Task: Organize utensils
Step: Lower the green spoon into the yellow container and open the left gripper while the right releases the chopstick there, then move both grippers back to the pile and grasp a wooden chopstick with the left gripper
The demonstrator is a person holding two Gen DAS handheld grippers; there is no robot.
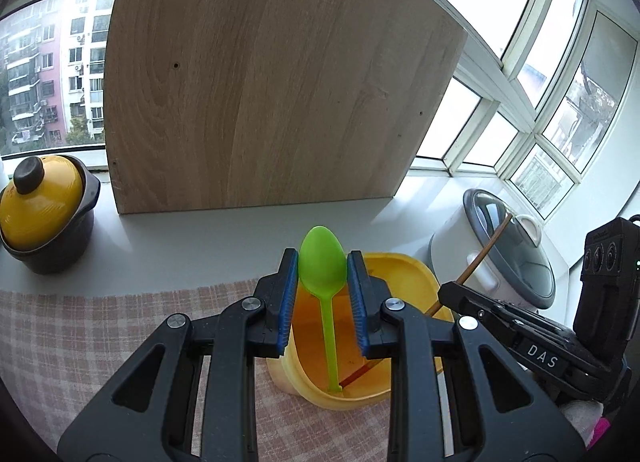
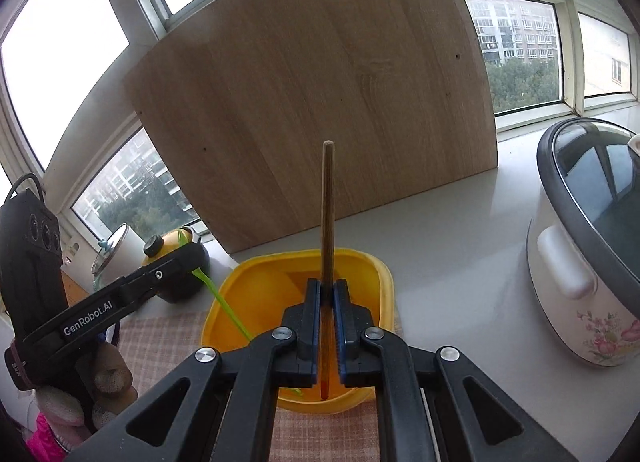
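Right now both tools sit over the yellow holder [image 2: 296,302], which stands at the far edge of the checked cloth [image 1: 100,334]. Nearest, the right gripper [image 2: 327,294] is clamped on 1 wooden chopstick [image 2: 328,202], upright, its reddish tip down inside the holder, near the floor. The left gripper [image 1: 322,262] brackets the bowl of the green spoon [image 1: 322,266]; its blue pads [image 1: 289,286] seem to touch the bowl's sides, though the fisheye makes it hard to judge how firm the pinch is. The spoon's handle end rests at the holder's bottom.

Both utensils lean on little but the grippers, so a release while either is tilted could let it topple against the rim and tip the light holder. The grippers are also close together; one could knock the other's utensil on withdrawal.

Beyond, on the white countertop [image 2: 440,230], a yellow-lidded pot [image 1: 38,214] sits near the left edge and a white rice cooker [image 2: 580,282] near the right. A wooden board [image 1: 272,82] leans against the windows at the back.
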